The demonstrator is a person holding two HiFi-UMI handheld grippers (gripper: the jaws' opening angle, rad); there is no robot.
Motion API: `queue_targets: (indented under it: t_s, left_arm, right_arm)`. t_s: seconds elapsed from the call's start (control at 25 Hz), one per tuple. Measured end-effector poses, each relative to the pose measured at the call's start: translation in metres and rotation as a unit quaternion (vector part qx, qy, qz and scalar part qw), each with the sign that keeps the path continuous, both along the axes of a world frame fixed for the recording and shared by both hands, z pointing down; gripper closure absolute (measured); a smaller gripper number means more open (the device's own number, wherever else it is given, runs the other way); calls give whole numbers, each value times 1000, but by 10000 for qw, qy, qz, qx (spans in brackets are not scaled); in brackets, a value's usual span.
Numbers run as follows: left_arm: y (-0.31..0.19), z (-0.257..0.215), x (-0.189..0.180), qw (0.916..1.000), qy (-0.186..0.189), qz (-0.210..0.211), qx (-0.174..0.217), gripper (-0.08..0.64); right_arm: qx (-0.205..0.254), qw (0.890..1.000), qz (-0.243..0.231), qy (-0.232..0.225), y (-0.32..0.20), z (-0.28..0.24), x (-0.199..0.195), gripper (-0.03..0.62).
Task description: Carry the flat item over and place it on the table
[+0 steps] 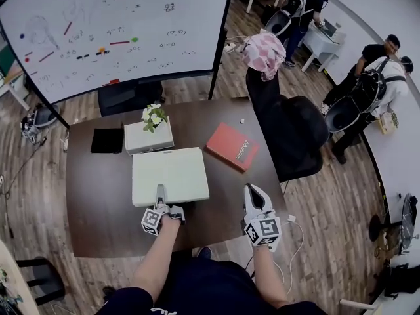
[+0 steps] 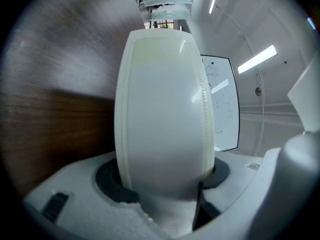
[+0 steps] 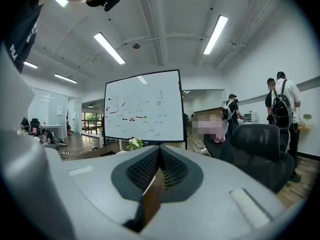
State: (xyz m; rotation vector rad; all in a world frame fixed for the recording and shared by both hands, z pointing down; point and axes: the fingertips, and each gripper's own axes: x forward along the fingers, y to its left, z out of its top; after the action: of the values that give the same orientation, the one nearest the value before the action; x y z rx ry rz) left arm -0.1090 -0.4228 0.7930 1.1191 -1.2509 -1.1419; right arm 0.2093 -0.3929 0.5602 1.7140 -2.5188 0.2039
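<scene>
whiteboard (image 1: 118,31) scribbles illegible, red book (image 1: 232,146) title unreadable

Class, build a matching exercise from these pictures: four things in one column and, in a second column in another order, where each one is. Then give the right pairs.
Column one
1. white flat item
2. red book
3. black pad
4. pink cloth

Column two
A. draped over the top of the black chair
B. on the table, at its left in the head view, beside the white box
C. clamped in the left gripper
D. lying on the table, at its right in the head view

Pairs: 1-C, 2-D, 3-B, 4-A
</scene>
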Motion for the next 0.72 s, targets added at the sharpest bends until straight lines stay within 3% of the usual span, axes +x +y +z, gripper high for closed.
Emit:
queue_targets:
  t_s: [0.36, 0.72]
  left_arm:
    - [-9, 24, -9, 9991, 197, -267, -276, 279]
    - [-14, 29, -10, 9991, 157, -237, -320, 276]
  right_arm:
    - [-101, 9999, -70, 30, -10, 7, -7, 591]
    - [-171, 9998, -111, 15, -14, 13, -15, 591]
